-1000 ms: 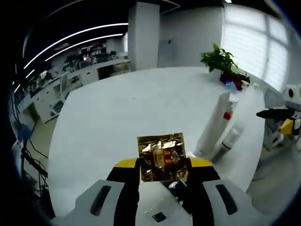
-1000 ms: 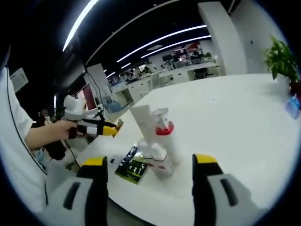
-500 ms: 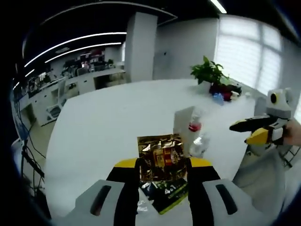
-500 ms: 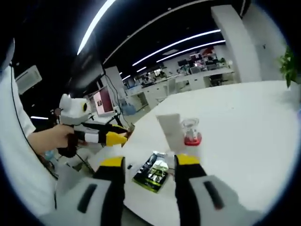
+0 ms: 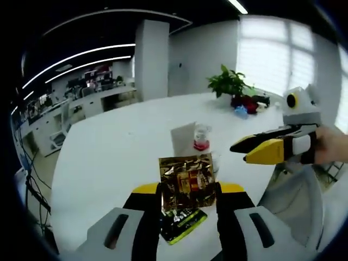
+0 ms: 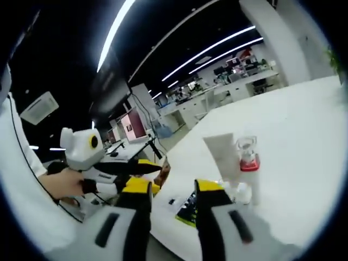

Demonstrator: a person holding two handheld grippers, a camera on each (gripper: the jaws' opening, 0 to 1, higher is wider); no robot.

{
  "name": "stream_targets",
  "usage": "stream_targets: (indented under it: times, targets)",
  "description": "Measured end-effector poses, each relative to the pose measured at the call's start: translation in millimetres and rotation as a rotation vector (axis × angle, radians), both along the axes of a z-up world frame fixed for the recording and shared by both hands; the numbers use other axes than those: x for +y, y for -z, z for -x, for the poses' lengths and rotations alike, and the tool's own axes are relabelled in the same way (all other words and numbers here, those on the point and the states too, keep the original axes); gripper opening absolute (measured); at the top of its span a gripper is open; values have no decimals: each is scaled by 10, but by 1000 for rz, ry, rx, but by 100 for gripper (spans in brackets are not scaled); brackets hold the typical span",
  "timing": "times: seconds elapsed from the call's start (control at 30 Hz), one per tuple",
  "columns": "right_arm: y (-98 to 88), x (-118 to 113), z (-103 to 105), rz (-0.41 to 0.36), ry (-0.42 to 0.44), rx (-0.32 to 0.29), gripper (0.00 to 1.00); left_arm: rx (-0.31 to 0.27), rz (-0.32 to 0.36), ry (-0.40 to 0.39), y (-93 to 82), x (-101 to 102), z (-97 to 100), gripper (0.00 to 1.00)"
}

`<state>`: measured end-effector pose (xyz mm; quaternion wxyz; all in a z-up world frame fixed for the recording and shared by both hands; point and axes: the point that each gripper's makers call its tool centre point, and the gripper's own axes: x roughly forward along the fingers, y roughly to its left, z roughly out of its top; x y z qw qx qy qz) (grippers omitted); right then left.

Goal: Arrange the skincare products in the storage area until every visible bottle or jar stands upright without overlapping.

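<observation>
- Gold foil sachet is sitting clamped between my left gripper's jaws, above the white table.
- My right gripper is hanging with jaws nearly closed, gripping nothing.
- A green-black sachet is lying flat just beneath.
- Farther on, a white tube and a red-collared bottle are standing upright, side by side.

The sachet is crinkled gold foil and very shiny. The green packet under it is glossy film. The tube looks like matt white plastic, and the bottle is clear glossy plastic. The table is smooth and white.
</observation>
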<state>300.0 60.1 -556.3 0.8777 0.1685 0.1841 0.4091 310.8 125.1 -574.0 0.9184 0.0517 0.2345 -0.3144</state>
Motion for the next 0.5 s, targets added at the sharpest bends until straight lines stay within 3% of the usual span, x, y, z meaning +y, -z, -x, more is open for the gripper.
stream_targets:
  times: [0.3,0.5]
  targets:
    - [16,136,-31,-111,-16,79,23,-44,-19,30,-69,-131,86,37]
    - [-22,168,-10,-151,-21,95,18,-62,-23,41,-99,-171,111,37]
